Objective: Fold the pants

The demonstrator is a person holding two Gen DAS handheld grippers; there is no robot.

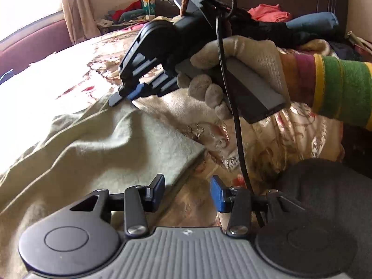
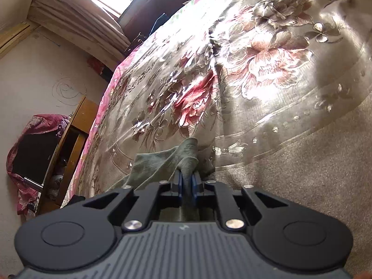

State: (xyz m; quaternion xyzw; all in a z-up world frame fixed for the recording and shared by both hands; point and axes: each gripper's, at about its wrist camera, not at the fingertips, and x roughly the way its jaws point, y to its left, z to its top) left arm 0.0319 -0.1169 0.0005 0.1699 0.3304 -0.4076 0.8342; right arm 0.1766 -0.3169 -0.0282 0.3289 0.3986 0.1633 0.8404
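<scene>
- Left wrist view: a bed under a floral bedspread (image 1: 290, 134) fills the room, with a heap of clothes (image 1: 269, 11) by the headboard beyond it.
- One pair of pale green pants (image 1: 97, 144) lies rumpled on the bedspread's left part.
- The left gripper (image 1: 187, 191) hangs released over the pants' near edge, both pads bare, nothing between them.
- A gloved hand (image 1: 244, 69) carries the right gripper (image 1: 123, 97), its tips at the pants' far corner.
- Right wrist view: the same bedspread (image 2: 255, 69) stretches ahead to a curtained window.
- The right gripper (image 2: 187, 182) is clenched on a thin bunch of the pants (image 2: 162, 162).
- Risk, as a judgement: that small pinch may slip free when lifted, and with only one of two grippers holding, the fold would drag crooked.
</scene>
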